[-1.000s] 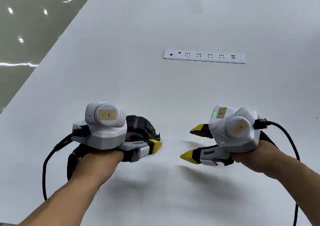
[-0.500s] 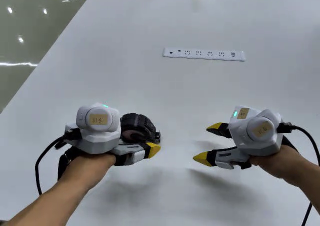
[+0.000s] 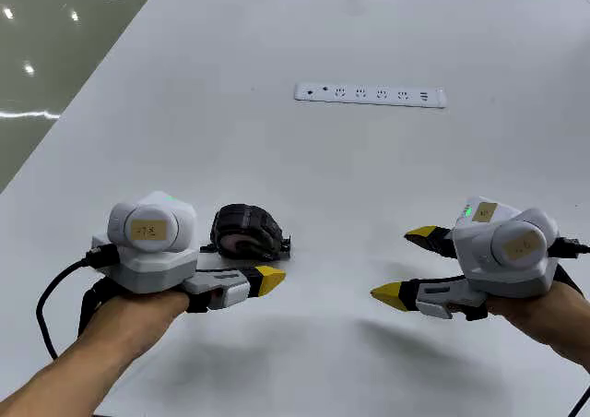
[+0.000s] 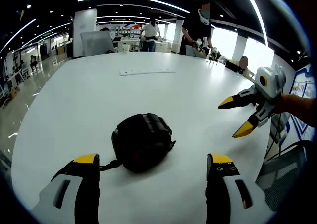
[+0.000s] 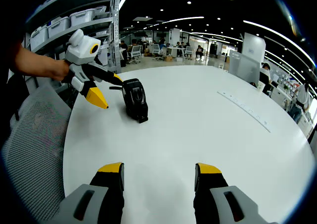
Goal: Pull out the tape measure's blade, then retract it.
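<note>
Opposed gripper views, shared tape measure (image 4: 142, 142)

tape measure (image 3: 244, 232): black | table (image 3: 230, 113): white | left gripper (image 4: 153, 159), right gripper (image 3: 406, 264): white, yellow tips

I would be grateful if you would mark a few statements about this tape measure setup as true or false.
1. The right gripper is open and holds nothing. True.
2. The left gripper is shut on the tape measure. False: its jaws stand open, and the tape measure lies on the table just ahead of them.
3. The blade is drawn far out across the table. False: no blade shows outside the case.
4. A power strip lies on the table beyond both grippers. True.
5. The tape measure is bright yellow. False: its case is black; the yellow parts are the gripper tips.
</note>
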